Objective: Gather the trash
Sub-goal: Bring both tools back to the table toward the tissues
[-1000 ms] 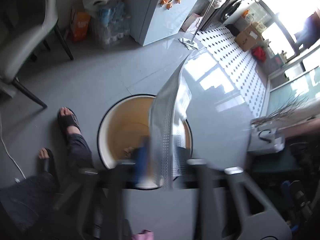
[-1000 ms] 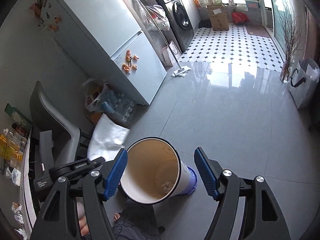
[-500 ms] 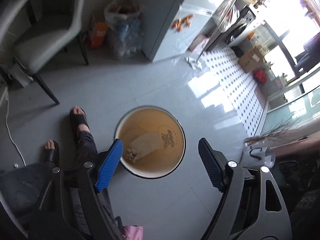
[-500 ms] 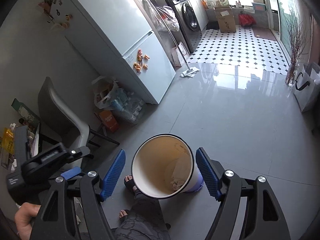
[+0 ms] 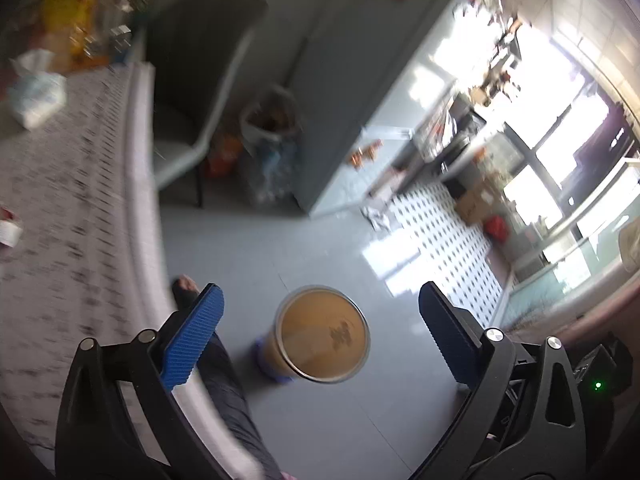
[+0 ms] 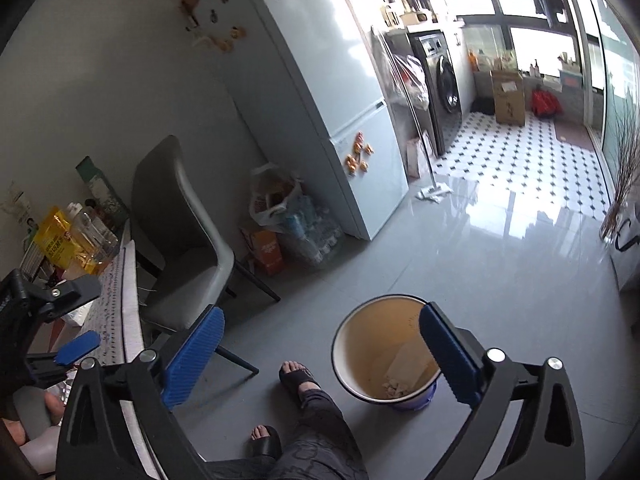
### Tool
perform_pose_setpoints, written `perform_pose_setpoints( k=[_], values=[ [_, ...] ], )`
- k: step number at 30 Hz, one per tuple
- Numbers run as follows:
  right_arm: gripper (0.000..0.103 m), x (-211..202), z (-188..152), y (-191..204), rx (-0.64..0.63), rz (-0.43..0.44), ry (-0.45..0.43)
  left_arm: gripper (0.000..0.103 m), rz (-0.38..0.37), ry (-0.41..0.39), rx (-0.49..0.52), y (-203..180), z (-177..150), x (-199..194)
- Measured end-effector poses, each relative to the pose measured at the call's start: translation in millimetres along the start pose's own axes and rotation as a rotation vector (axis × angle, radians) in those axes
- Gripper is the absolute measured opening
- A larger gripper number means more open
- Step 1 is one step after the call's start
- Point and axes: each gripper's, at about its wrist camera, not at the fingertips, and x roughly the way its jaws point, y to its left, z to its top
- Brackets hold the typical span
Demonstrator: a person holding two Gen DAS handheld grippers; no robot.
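Trash [image 6: 402, 376] already lies in the bin [image 6: 352, 334] at five o'clock on the floor, both tongs [image 5: 320, 336] [image 6: 320, 354] gape empty, and table [image 5: 68, 216] clutter at nine o'clock likely remains.

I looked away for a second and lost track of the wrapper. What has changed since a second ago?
The left gripper let go of the silvery wrapper it held over the bin; its jaws now stand open and empty, and it has pulled back toward the table. A flat piece of trash now lies inside the bin. The right gripper stayed open, and the bin still stands on the floor.
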Motion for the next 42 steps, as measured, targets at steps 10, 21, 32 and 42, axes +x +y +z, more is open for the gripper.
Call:
perform_pose_setpoints(
  k=[10,21,32,42],
  values=[
    [0.096,-27.0,-21.9,83.0,-0.061,0.025,-0.036,0.097,0.095,-0.118,-0.07,79.4,4.4,-87.3],
    [0.096,-54.5,-49.0,162.9,-0.17,0.121,-0.076,0.097,0.241,-0.249,-0.139,154.8,-13.4,-165.3],
    [0.096,-72.7,-86.4,234.0,-0.326,0.319,-0.04,0.097,0.279,-0.452,-0.137,220.2,-49.1,-231.2],
    [0.096,-75.0,-119.7,279.6,-0.441,0.408,0.02,0.097,0.373,-0.473,-0.141,275.7,-80.9,-260.5]
  ],
)
